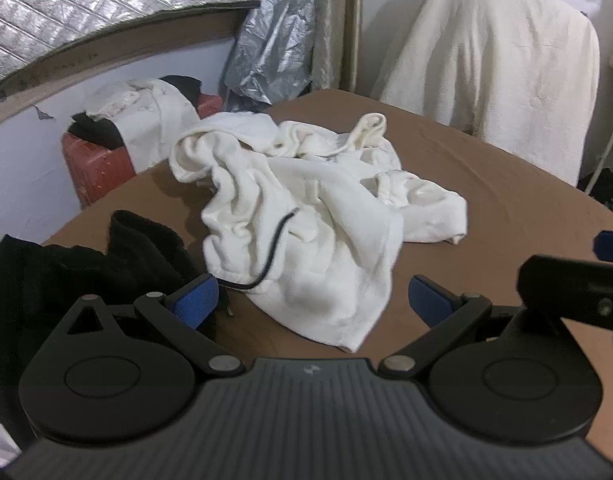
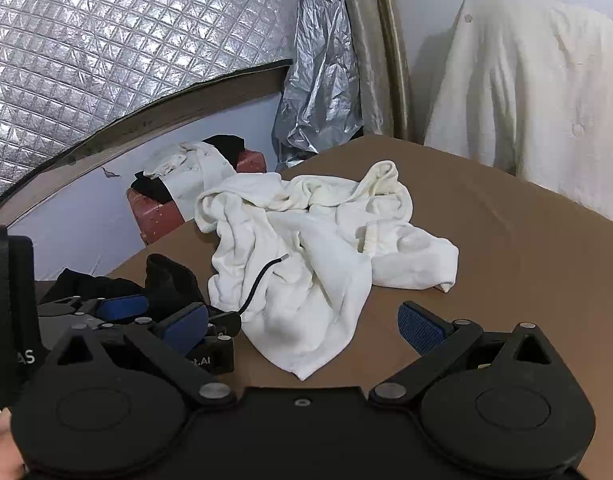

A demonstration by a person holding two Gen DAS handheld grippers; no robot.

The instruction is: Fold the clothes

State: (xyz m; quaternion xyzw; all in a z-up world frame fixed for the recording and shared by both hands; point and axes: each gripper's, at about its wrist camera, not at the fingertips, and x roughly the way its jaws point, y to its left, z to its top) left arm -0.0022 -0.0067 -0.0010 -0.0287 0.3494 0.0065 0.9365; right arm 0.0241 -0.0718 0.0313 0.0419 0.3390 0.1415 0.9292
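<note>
The white hooded sweatshirt [image 1: 306,216] lies crumpled, unfolded, mid-frame on the brown worktop [image 1: 506,184]; black garment [image 1: 66,272] bunched lower left. Both left tongs [image 1: 312,300] and right tongs [image 2: 302,326] gape empty.

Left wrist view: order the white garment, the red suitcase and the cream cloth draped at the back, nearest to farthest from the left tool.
1. White garment, crumpled just ahead of the left tool.
2. Red suitcase, beyond the table's left edge.
3. Cream draped cloth, far right, behind the table.
</note>
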